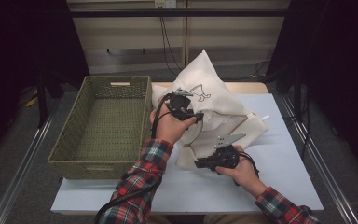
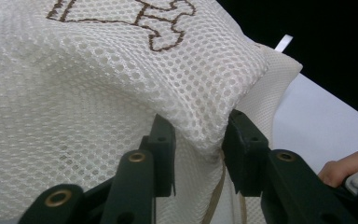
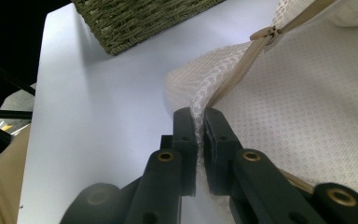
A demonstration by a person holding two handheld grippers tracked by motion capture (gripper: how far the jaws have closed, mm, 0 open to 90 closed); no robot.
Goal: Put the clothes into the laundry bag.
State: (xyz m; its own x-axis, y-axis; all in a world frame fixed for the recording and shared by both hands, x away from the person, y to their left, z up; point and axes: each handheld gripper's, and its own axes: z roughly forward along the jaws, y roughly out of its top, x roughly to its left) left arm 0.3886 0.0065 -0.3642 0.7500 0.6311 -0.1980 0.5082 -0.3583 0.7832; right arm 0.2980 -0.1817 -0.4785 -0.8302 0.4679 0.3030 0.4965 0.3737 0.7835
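A white mesh bag (image 1: pixel 214 93) with a brown stitched figure (image 2: pixel 161 25) is lifted off the pale table, its top peak raised. My left gripper (image 1: pixel 198 116) is at the bag's middle. In the left gripper view its jaws (image 2: pixel 198 135) stand apart, and a loose fold of mesh (image 2: pixel 200 116) bulges between them without being pinched. My right gripper (image 1: pixel 197 163) is at the bag's lower left corner. Its jaws (image 3: pixel 199 122) are shut on the mesh edge beside the beige zipper (image 3: pixel 242 70), whose pull (image 3: pixel 263 33) lies farther up.
A green woven basket (image 1: pixel 114 80) stands empty at the table's left, and its corner (image 3: pixel 140 18) is close to the held bag edge. Bare table (image 1: pixel 279 154) lies to the right and in front. Dark floor and metal rails border both sides.
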